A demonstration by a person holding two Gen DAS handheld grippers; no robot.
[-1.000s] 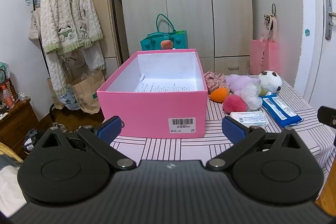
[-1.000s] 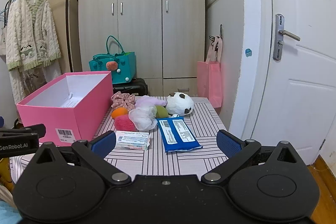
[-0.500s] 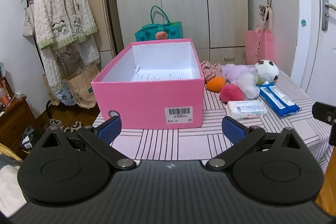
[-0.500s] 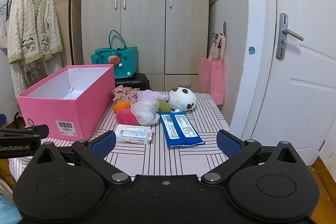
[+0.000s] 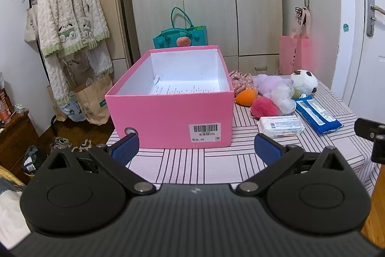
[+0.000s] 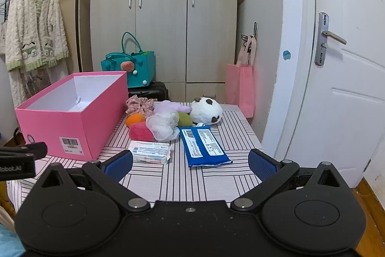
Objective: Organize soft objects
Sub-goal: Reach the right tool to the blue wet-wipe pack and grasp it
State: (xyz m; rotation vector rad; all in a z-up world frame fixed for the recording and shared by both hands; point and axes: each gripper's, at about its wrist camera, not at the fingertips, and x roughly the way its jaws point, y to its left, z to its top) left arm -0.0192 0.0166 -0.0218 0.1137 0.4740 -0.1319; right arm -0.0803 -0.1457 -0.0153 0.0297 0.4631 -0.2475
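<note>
Right, both claws spread empty, left gripper (image 5: 195,145) facing pink box (image 5: 173,112), so we send right gripper (image 6: 190,164) low onto white wipes pack (image 6: 150,151) beside it, pinching mid-pack.

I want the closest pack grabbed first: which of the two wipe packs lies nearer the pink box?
The white pack, lying close beside the pink box; the blue pack lies farther right, beyond it.

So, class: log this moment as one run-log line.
left gripper: open, empty | right gripper: open, empty | pink box: paper only | soft items: on table
</note>
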